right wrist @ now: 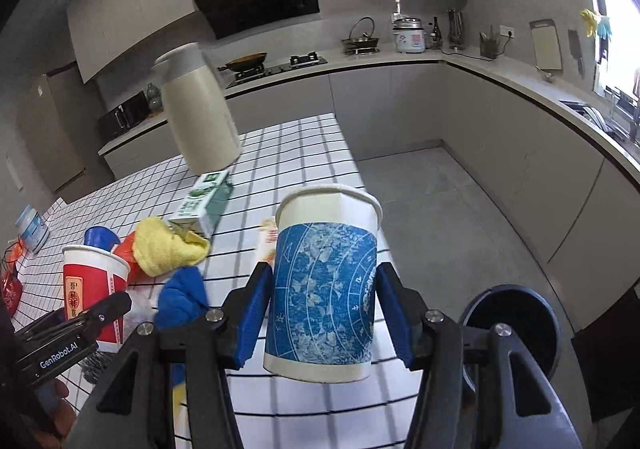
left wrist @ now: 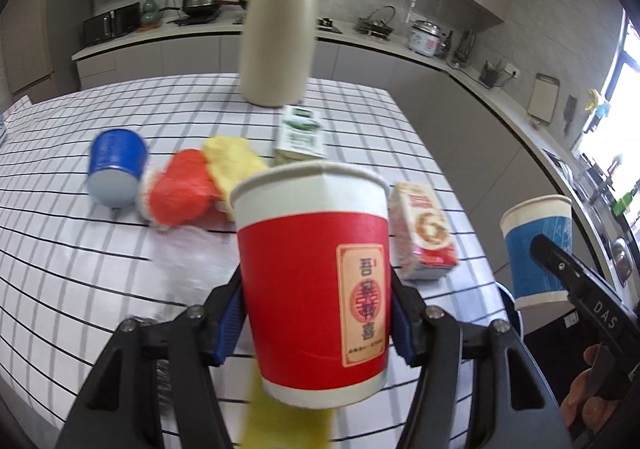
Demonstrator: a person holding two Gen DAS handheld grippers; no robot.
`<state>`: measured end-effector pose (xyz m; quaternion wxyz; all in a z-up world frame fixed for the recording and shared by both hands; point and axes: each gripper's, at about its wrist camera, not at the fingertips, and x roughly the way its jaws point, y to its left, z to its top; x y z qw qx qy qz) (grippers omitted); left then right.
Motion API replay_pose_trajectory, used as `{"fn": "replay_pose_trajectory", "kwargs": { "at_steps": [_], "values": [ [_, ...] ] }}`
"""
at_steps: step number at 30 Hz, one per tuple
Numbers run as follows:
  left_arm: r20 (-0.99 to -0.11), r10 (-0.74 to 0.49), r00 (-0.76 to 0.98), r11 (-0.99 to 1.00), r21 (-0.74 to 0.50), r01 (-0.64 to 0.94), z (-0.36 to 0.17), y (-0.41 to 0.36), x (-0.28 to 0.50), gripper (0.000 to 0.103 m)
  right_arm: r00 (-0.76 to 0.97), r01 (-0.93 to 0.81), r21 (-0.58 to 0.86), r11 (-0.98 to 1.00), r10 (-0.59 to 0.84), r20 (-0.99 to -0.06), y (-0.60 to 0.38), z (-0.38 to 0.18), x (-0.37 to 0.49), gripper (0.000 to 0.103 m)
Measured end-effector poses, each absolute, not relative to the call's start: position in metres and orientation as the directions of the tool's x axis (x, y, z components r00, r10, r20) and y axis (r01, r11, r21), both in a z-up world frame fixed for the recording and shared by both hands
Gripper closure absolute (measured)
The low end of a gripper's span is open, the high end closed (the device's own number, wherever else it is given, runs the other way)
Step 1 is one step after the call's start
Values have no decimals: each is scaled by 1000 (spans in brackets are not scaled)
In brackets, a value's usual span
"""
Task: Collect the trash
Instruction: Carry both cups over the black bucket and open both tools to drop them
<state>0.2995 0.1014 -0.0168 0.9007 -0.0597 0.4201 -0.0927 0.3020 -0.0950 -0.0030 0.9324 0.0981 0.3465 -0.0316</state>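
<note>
My left gripper (left wrist: 316, 313) is shut on a red paper cup (left wrist: 312, 277) and holds it upright above the checked table (left wrist: 80, 249). My right gripper (right wrist: 322, 313) is shut on a blue paper cup (right wrist: 324, 289), held upright past the table's right edge. The blue cup also shows in the left wrist view (left wrist: 536, 249), and the red cup in the right wrist view (right wrist: 94, 285). A dark round trash bin (right wrist: 516, 329) stands on the floor, low right of the blue cup.
On the table lie a tipped blue cup (left wrist: 116, 165), a red wrapper (left wrist: 180, 189), a yellow cloth (left wrist: 232, 161), a green carton (left wrist: 300, 133), a red-and-white box (left wrist: 424, 229), a blue cloth (right wrist: 184, 297) and a tall beige thermos (left wrist: 280, 37). Kitchen counters run behind.
</note>
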Motion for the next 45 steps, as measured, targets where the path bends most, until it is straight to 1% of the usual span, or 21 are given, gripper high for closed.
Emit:
{"fn": "replay_pose_trajectory", "kwargs": {
  "at_steps": [6,13,17,22,27,33,37,38,40,43,45],
  "values": [
    [-762,-255,595,967,-202,157,-23,11,286,41,746,142,183,973,16,-665,-184,-14,279,47],
    [-776,-335,535,939,-229,257,-37,-105,277,41,708,222,174,960,-36,-705,-303,-35,250,47],
    [-798,-374,473,919,-250,305,-58,-163,270,41,673,279,178,944,-60,-737,-364,-59,236,47],
    [-846,-362,392,914,-239,328,-101,-216,268,41,615,299,186,936,-40,-788,-403,-101,234,47],
    [-888,-319,331,926,-219,306,-143,-240,275,41,553,278,202,939,16,-833,-427,-149,245,47],
    [-922,-258,288,941,-173,289,-183,-258,287,40,501,254,229,940,74,-862,-449,-194,263,46],
    [-935,-245,258,946,-172,273,-203,-267,296,36,482,234,235,943,97,-871,-456,-214,273,41],
    [-938,-244,246,947,-176,268,-206,-268,299,34,471,229,233,945,103,-876,-457,-219,277,33],
    [-947,-255,197,947,-203,248,-219,-271,306,21,457,231,230,945,104,-884,-459,-228,283,24],
    [-953,-246,176,956,-209,204,-227,-272,311,19,470,248,208,946,70,-880,-466,-230,285,24],
    [-947,-249,201,960,-214,183,-218,-268,310,19,498,273,207,939,46,-866,-473,-222,280,24]
  ]
}}
